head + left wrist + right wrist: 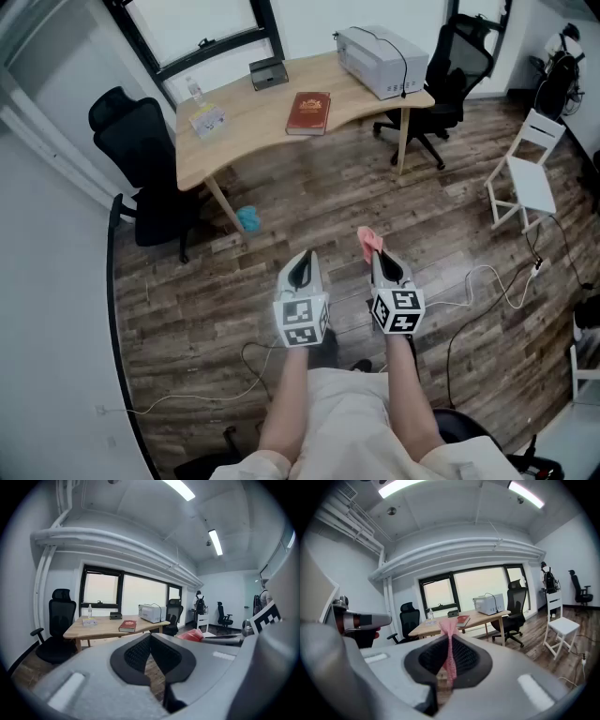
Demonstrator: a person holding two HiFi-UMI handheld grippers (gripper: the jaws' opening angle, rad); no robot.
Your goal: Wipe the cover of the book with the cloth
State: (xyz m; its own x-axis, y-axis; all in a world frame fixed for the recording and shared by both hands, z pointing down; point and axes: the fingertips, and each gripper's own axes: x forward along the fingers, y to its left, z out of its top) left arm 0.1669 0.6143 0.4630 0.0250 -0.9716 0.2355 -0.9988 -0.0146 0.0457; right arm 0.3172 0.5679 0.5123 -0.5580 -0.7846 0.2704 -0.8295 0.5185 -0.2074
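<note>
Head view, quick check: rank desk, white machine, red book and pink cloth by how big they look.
1. desk
2. white machine
3. red book
4. pink cloth, smallest-looking though nearest the camera; close to the book, so unsure.

Head view looks steeply down; both gripper views face seemingly level toward the distant desk, shared by all.

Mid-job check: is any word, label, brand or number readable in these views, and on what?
No text reads clearly anywhere.
Red book: gold print on the cover, too small to read.
Packet on the desk: print blurred.
Marker cubes: square patterns only, no words.
Pink cloth: no print visible.
</note>
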